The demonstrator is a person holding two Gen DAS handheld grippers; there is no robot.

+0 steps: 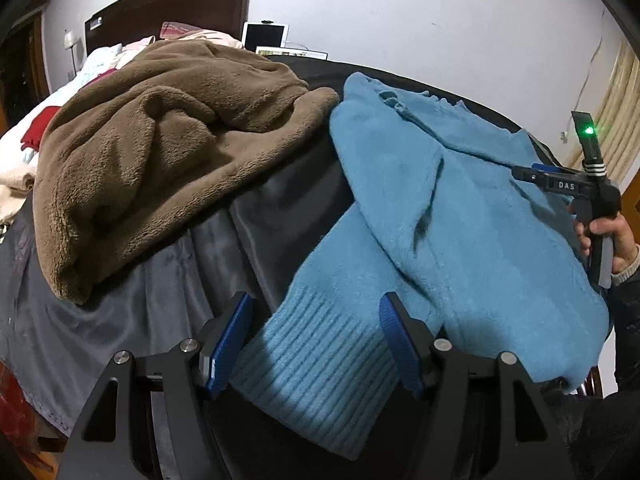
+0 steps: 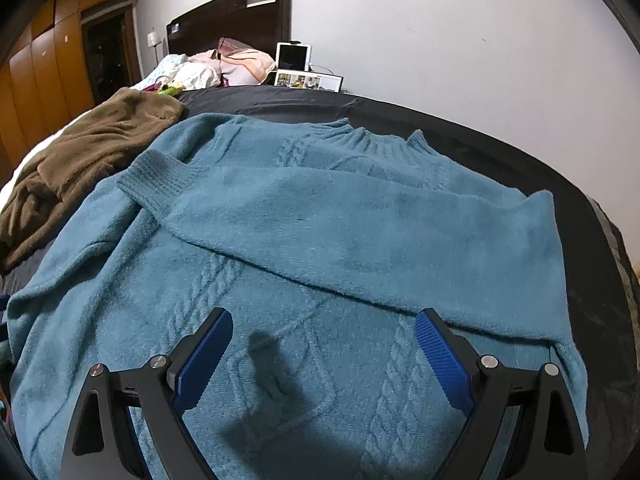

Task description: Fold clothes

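a blue knit sweater [image 2: 320, 232] lies spread across the dark sheet [image 2: 460, 132] of a bed, its ribbed collar [image 2: 372, 140] toward the far wall. the knit is fuzzy, with cable patterns running down the front. one sleeve is folded across the chest, its ribbed cuff [image 2: 156, 178] resting near the opposite shoulder. the other sleeve trails off toward the near edge of the bed, and in the left wrist view its ribbed cuff [image 1: 316, 372] lies between the blue pads of the left hand-held gripper [image 1: 316, 348], which stands open around it; whether the pads touch the knit is not clear. the right hand-held gripper [image 2: 324, 356] is open wide above the lower front of the sweater, holding nothing, and its shadow falls on the cables. a rumpled brown fleece garment [image 1: 160, 152] lies just beside the sweater, touching it near the shoulder. in the left wrist view a hand [image 1: 612, 240] grips the handle of the right tool.
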